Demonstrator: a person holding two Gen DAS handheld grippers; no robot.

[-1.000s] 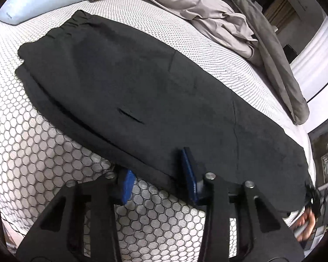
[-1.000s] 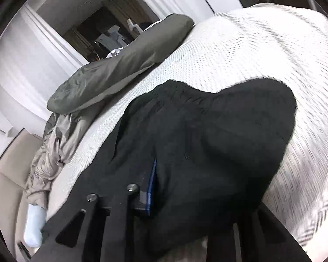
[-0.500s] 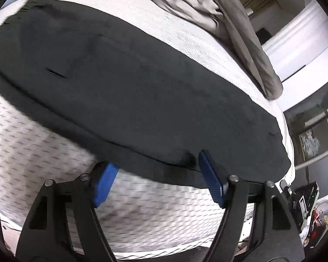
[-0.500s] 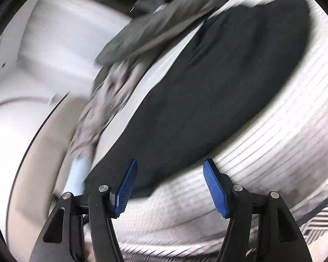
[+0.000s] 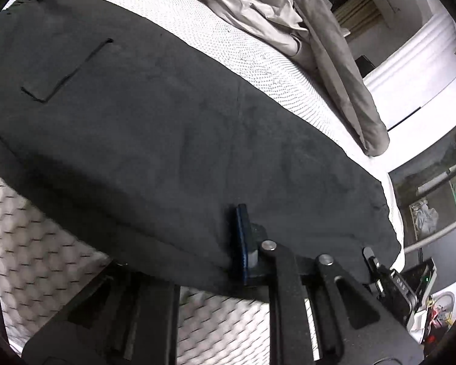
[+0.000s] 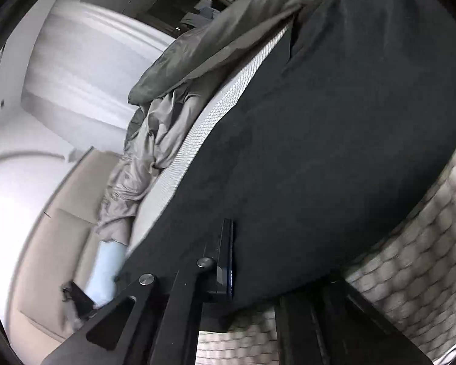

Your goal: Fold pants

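Two claws are engaged on one garment. The pants [image 5: 173,127] lie flat and lengthwise on the bed [image 5: 45,261], near its front edge, already doubled leg on leg by appearance, with a back pocket outline showing toward the waist end. The far half of the bed carries a rumpled duvet [image 5: 334,45] and a pale blue pillow [image 6: 106,270] at the head end.

The left claw [image 5: 215,258] has one blue pad on top of the cloth at the near edge; the other finger passes beneath the fabric. It appears closed on the pants' near edge, toward the cuff end. The right claw [image 6: 249,261] shows the same arrangement: one blue pad above the cloth, the opposing finger hidden under it, so it is judged to be gripping the near edge of the pants as well.

Step in hand, by judgement: both near-edge grips are taken ahead of a fold.

Next move calls for both claws to lift together, keeping the edge taut between them, and carry it across evenly. Uneven lift would risk a skewed or bunched crease.
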